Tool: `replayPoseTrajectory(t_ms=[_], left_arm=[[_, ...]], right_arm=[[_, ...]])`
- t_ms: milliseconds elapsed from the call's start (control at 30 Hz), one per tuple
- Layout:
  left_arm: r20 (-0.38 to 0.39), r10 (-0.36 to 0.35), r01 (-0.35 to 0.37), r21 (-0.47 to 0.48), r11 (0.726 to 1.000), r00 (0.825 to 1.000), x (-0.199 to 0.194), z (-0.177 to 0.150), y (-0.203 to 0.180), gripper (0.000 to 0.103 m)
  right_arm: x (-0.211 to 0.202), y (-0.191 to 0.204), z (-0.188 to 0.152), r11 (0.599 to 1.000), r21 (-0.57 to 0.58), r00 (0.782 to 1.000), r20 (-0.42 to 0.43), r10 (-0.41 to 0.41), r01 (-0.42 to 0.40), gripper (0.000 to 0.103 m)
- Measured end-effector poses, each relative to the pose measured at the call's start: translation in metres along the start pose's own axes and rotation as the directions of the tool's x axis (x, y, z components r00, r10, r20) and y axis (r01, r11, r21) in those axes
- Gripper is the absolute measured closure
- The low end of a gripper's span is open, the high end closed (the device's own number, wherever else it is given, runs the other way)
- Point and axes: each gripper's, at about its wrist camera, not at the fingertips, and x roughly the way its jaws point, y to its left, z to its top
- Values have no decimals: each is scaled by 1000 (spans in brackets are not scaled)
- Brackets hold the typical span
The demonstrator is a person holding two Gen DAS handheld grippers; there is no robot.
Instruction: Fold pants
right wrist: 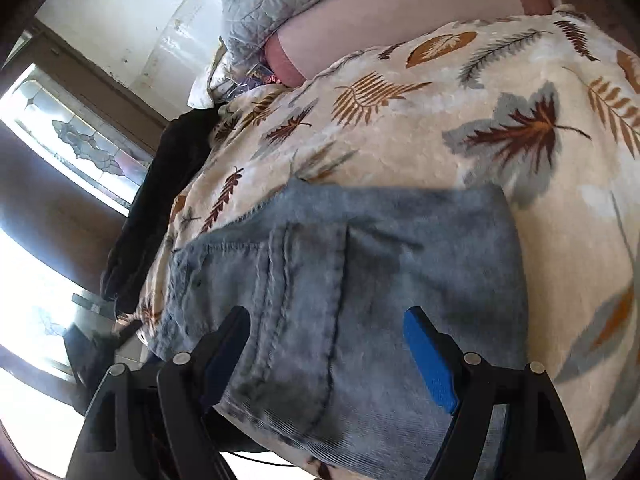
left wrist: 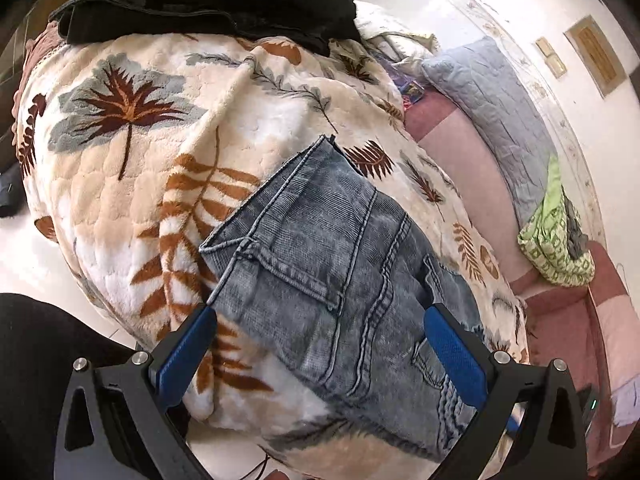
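Note:
A pair of faded blue jeans [left wrist: 320, 264] lies folded into a compact bundle on a cream blanket with a leaf print [left wrist: 132, 184]. In the left wrist view my left gripper [left wrist: 320, 320] hovers over the near half of the jeans. Its blue pads [left wrist: 188, 352] are spread wide on either side of the denim and hold nothing. In the right wrist view the same jeans [right wrist: 380, 248] fill the lower middle. My right gripper [right wrist: 328, 324] is open above them, with one finger near the bundle's left edge and the blue pad [right wrist: 430, 360] over the cloth.
A heap of black garments [left wrist: 200, 0] sits at the blanket's far end, also visible as black garments [right wrist: 148, 200] by the window. A grey-blue pillow [left wrist: 492, 108] and a green patterned cloth [left wrist: 556, 240] lie on the pink sheet [left wrist: 472, 168]. A person's dark clothing [left wrist: 32, 360] is at the lower left.

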Motion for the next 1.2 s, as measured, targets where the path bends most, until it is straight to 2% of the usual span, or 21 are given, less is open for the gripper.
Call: replayPoseTrajectory(t_ms=[133, 167, 200, 233, 267, 300, 400, 500, 567, 667, 733, 767, 833, 867, 900, 933, 967, 1000, 1067, 1133, 1200], left_arm=[[-11, 32, -33, -14, 999, 999, 4, 5, -8, 3], [-13, 56, -56, -11, 998, 998, -1, 3, -6, 17], [-15, 90, -90, 8, 996, 996, -1, 6, -9, 39], [-16, 125, -125, 29, 992, 992, -1, 7, -9, 51], [-21, 168, -166, 49, 985, 986, 1, 10, -11, 74], [-23, 182, -181, 52, 982, 983, 1, 11, -9, 85], [-31, 228, -225, 66, 972, 973, 2, 18, -10, 95], [14, 263, -262, 161, 951, 965, -2, 23, -30, 97], [68, 252, -260, 237, 936, 965, -9, 24, -50, 98], [176, 189, -239, 332, 913, 966, -25, 26, -73, 98], [221, 197, -267, 352, 897, 955, -23, 24, -68, 97], [214, 215, -280, 347, 895, 953, -17, 22, -62, 97], [96, 283, -298, 264, 917, 954, 15, 19, -22, 96], [42, 275, -278, 213, 937, 960, 25, 17, -1, 93], [73, 227, -238, 197, 951, 971, 19, 16, 5, 91], [81, 240, -252, 213, 944, 967, 16, 16, 1, 88], [86, 246, -259, 221, 940, 966, 13, 17, -2, 77], [77, 237, -248, 221, 943, 968, 11, 18, -4, 48], [71, 183, -192, 158, 968, 980, 3, 19, 3, 17], [84, 160, -166, 77, 983, 984, -7, 15, 12, 17], [82, 131, -134, 31, 990, 988, -13, 9, 20, 17]], right_arm=[[-1, -17, -10, 998, 40, 999, 12, 45, -46, 21], [-4, -20, -11, 997, 46, 998, 19, 58, -59, 21], [-6, -23, -11, 996, 52, 997, 26, 76, -77, 21], [-9, -25, -11, 995, 53, 996, 30, 88, -90, 21], [-11, -27, -12, 993, 55, 994, 37, 101, -103, 21], [-13, -29, -12, 991, 59, 993, 42, 114, -116, 21], [-16, -34, -14, 988, 75, 990, 38, 136, -138, 21], [-21, -39, -16, 985, 90, 988, 49, 143, -147, 21], [-21, -40, -16, 985, 97, 989, 53, 139, -144, 21], [-22, -38, -18, 988, 91, 991, 64, 121, -126, 21], [-21, -35, -20, 992, 73, 993, 65, 95, -100, 21], [-20, -33, -21, 995, 63, 995, 65, 79, -83, 21], [-21, -26, -21, 997, 48, 996, 68, 54, -58, 21], [-23, -20, -20, 998, 35, 996, 70, 56, -59, 21], [-25, -11, -19, 998, 12, 996, 70, 58, -59, 21], [-26, 1, -18, 998, -18, 996, 66, 58, -56, 21], [-25, 11, -17, 997, -44, 996, 58, 60, -58, 21], [-20, 29, -15, 994, -88, 997, 32, 70, -67, 21], [-5, 57, -12, 986, -145, 996, -19, 86, -88, 21], [16, 83, -9, 979, -164, 991, -79, 112, -124, 21], [41, 106, -7, 968, -157, 973, -157, 169, -193, 21]])
